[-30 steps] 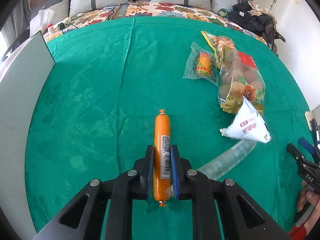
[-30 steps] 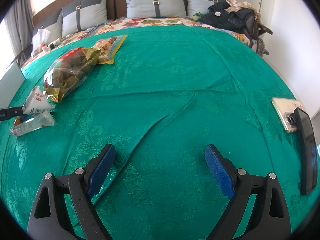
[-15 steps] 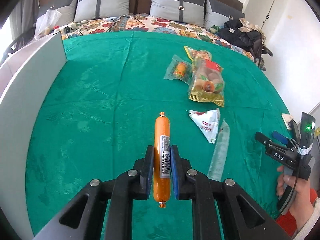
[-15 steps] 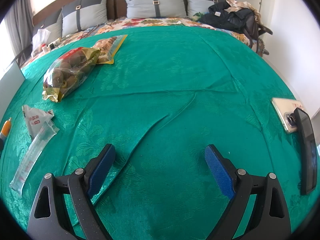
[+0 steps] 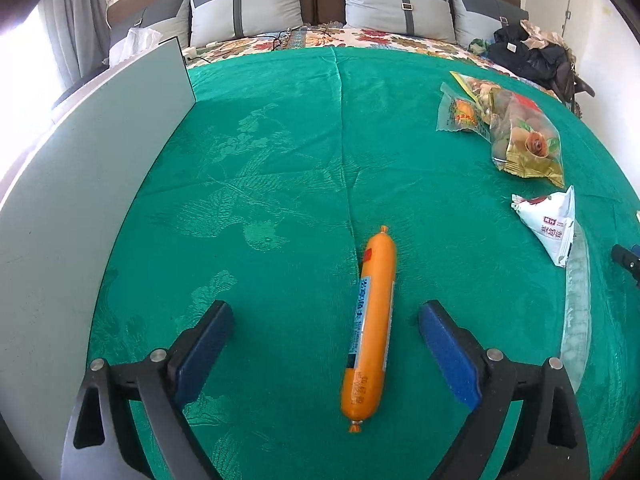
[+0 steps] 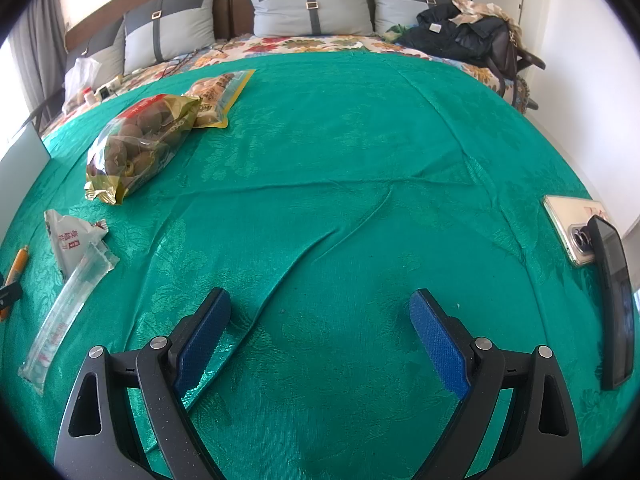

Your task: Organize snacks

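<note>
The clear bag (image 5: pixel 524 136) holds brown round snacks. The left gripper (image 5: pixel 326 344) just opened, jaws wide. The sausage (image 5: pixel 370 328) lies loose between them, pointing to 12 o'clock.

The right tongs (image 5: pixel 626 258) are cut off by the frame edge.

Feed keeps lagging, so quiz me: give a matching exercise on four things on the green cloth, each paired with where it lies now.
Things:
1. orange sausage
2. clear tube pack
3. phone
4. gold fruit bag

Places:
A. far right edge of the right wrist view
B. between the open jaws of the left gripper
C. overlapping a yellow-edged bag
D. beside the white packet

Pairs: 1-B, 2-D, 3-A, 4-C
</note>
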The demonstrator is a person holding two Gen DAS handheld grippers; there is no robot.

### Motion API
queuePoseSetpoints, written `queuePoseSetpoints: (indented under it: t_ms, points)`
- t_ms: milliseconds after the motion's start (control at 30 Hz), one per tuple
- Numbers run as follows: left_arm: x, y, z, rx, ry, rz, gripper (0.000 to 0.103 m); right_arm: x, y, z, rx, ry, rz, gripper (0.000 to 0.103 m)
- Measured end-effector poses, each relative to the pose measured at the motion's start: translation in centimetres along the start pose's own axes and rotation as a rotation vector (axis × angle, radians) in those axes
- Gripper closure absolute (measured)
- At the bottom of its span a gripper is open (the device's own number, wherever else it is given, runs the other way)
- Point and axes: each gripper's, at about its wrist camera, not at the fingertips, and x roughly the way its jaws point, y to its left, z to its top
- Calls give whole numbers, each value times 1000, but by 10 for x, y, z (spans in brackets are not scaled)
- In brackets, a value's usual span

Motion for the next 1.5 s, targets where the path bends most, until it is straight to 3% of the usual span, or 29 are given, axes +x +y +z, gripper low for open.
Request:
queuePoseSetpoints:
  t_ms: [67, 433, 500, 600, 667, 733, 800, 833, 867, 900, 933, 1033, 1200, 1300, 1367, 1433, 1500]
  points:
    - [3, 6, -2, -4, -15, 3, 0, 0, 0, 0, 0, 0, 0, 10]
    - [5, 11, -1, -12, -41, -8, 0, -2, 0, -2, 20, 1, -14, 12]
    - [4, 11, -1, -12, -42, -8, 0, -10, 9, -3, 58, 26, 53, 12]
    - [4, 11, -1, -12, -42, -8, 0, -34, 49, -3, 77, 41, 281, 12]
    - [4, 11, -1, -12, -42, -8, 0, -36, 86, 0, 59, 98, 370, 14]
    - [4, 11, -1, -12, -42, -8, 0, -27, 122, 1, 24, 163, 351, 14]
    - [4, 11, -1, -12, -42, -8, 0, -10, 150, 0, -30, 235, 280, 14]
    - [5, 11, -1, -12, -42, -8, 0, -10, 160, -1, -66, 216, 229, 16]
    - [4, 11, -1, -12, -42, -8, 0, -11, 167, -2, -113, 201, 195, 26]
    - [4, 11, -1, -12, -42, -8, 0, -14, 171, -3, -160, 185, 171, 62]
    - [4, 11, 0, -12, -42, -8, 0, -16, 170, -4, -185, 193, 166, 75]
    - [4, 11, -1, -12, -42, -8, 0, -19, 145, -6, -207, 210, 176, 84]
    - [4, 11, -1, -12, -42, -8, 0, -23, 75, 12, -149, 145, 84, 84]
    - [4, 11, -1, -12, -42, -8, 0, -13, 53, 17, -145, 130, 89, 82]
    - [4, 11, -1, -12, -42, -8, 0, -6, 45, 10, -122, 133, 128, 72]
    - [4, 11, -1, -12, -42, -8, 0, -8, 43, -1, -107, 85, 142, 23]
    - [4, 10, -1, -12, -42, -8, 0, -12, 50, -14, -153, 29, 98, 21]
